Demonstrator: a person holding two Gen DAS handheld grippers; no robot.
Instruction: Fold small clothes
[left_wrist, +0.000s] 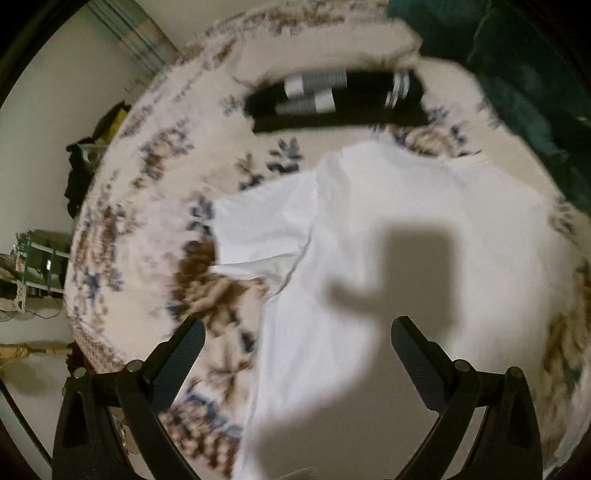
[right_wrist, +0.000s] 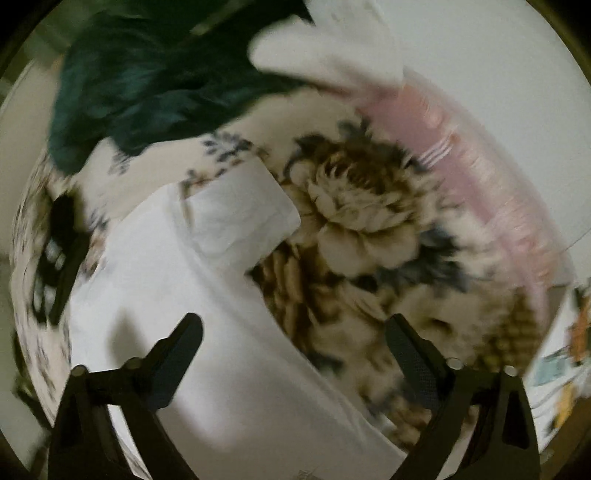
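Note:
A white T-shirt (left_wrist: 388, 258) lies spread flat on a floral blanket (left_wrist: 147, 206), one sleeve (left_wrist: 258, 229) out to the left. My left gripper (left_wrist: 297, 328) is open and empty, above the shirt's left edge. In the right wrist view the same shirt (right_wrist: 184, 295) lies with its other sleeve (right_wrist: 243, 218) pointing up-right. My right gripper (right_wrist: 293, 325) is open and empty, above the shirt's right edge and the blanket (right_wrist: 362, 221). The right wrist view is blurred.
A folded black garment with grey and white stripes (left_wrist: 332, 99) lies on the blanket beyond the shirt. A dark green cloth (left_wrist: 517, 74) is heaped at the far right, also in the right wrist view (right_wrist: 147, 74). A pink cloth (right_wrist: 461, 155) lies along the blanket's edge.

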